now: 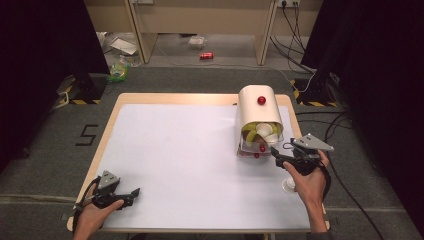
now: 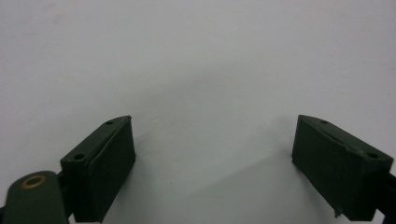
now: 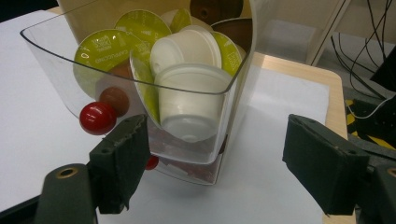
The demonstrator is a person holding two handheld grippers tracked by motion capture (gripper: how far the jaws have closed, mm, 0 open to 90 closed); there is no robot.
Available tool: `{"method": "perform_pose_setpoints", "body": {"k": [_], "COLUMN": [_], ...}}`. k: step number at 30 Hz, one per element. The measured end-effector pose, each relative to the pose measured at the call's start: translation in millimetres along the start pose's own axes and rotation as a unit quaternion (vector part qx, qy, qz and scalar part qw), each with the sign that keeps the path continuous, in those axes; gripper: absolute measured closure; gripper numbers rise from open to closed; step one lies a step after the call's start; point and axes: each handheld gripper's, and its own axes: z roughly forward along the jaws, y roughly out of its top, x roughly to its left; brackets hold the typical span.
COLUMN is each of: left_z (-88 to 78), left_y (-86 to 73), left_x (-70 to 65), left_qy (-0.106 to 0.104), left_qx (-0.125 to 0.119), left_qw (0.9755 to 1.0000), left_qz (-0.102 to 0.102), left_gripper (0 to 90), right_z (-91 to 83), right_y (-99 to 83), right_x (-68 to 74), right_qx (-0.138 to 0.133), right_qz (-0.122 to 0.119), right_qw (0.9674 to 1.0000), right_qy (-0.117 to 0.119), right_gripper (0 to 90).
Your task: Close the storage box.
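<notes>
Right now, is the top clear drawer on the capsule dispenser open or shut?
Open. The top clear drawer juts out of the capsule dispenser, with coffee capsules piled inside.

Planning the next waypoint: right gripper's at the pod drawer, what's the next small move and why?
Probably ease the right gripper forward and up around the white pod: its jaws stand open just short of the clear drawer, which is pulled out full of pods, white one frontmost.

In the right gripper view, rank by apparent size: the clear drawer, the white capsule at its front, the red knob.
1. Clear drawer, largest.
2. White capsule.
3. Red knob, smallest.
All three sit at about the same nearness, so the order looks reliable.
</notes>
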Motion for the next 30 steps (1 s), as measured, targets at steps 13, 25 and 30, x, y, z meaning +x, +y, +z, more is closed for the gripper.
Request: {"method": "perform_pose_setpoints", "body": {"k": [13,25,30], "left_z": [0.0,0.0,0.0], "left_y": [0.1,0.1,0.1], "left_x": [0.0,-0.1,0.0], "left_qy": [0.0,0.001,0.0], "left_qx": [0.0,0.001,0.001], "left_qw": [1.0,1.0,1.0], "left_qz": [0.0,0.001,0.001], "left_gripper": [12.2,12.2,12.2], "right_z": [2.0,6.1,8.5], "right_y": [2.1,4.3,5.8], "right_x": [-3.5,-5.0,-5.2], "right_qx": [-0.005,-0.006,-0.006], "right_qz": [0.004,0.005,0.004], "right_qw": [1.0,0.9999,0.9999], "right_qy": [-0.002,-0.007,-0.011], "right_gripper": [23.3,23.3,23.3]}}
